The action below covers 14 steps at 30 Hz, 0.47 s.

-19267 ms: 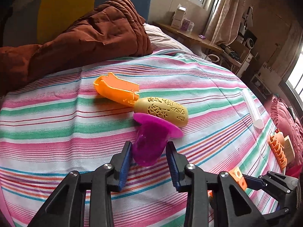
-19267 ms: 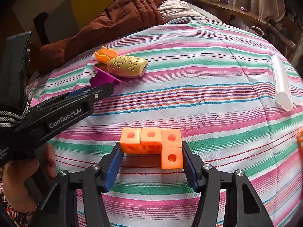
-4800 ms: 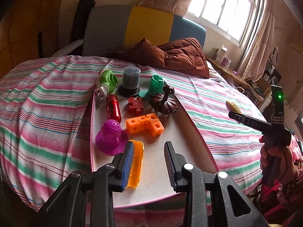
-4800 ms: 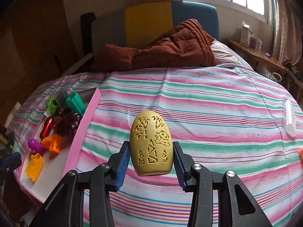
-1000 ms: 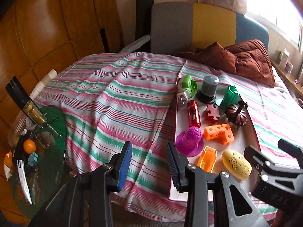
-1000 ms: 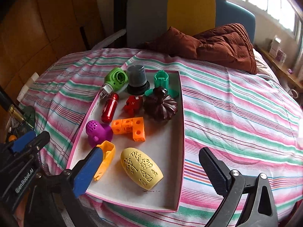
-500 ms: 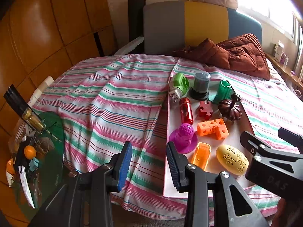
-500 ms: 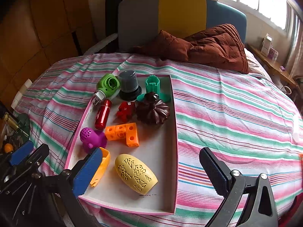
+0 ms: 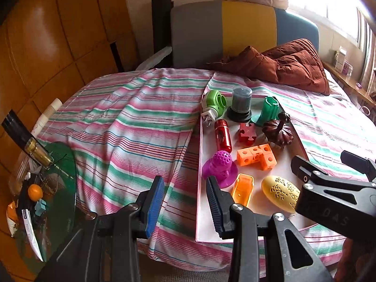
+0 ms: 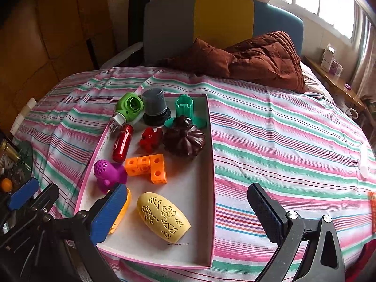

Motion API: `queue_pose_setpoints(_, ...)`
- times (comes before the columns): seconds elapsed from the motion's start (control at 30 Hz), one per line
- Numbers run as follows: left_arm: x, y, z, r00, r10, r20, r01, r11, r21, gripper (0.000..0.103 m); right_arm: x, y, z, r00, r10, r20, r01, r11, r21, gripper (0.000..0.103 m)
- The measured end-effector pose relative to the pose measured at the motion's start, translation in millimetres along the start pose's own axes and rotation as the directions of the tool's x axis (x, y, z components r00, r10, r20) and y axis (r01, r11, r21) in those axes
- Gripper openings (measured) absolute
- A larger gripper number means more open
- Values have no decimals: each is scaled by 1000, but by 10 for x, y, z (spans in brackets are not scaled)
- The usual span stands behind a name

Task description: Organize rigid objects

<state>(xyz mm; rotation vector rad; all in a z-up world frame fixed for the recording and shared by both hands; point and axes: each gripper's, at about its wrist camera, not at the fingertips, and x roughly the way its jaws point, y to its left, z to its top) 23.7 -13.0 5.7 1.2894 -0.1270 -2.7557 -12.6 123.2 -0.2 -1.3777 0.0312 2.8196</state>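
Since 4.8 s ago, the yellow pod [image 10: 163,217] is set in the tray [image 10: 210,188]; both grippers' fingers [image 10: 264,211] are spread, empty. An orange piece [image 10: 372,209] is left on the bed.

Orange scoop [image 10: 121,213] half hidden behind right tool finger; orange piece [image 10: 373,208] cut by edge.

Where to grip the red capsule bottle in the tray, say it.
Close across the red capsule bottle at mid-body, coming from above. It lies flat, long axis up-tray, sides smooth and round. The purple strainer crowds its near end; the red puzzle piece sits rightward.
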Motion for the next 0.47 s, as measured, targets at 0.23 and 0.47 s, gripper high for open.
queue_pose_setpoints(0.23, -65, -25, 2, 999, 19, 48, -19, 1000, 11, 37, 20, -23, -5, 1000, 2, -6, -2, 1000, 6, 103)
queue_pose_setpoints(0.47, -54, -28, 10, 998, 34, 52, -34, 999, 11, 37, 41, -46, -17, 1000, 9, -17, -8, 1000, 16, 103)
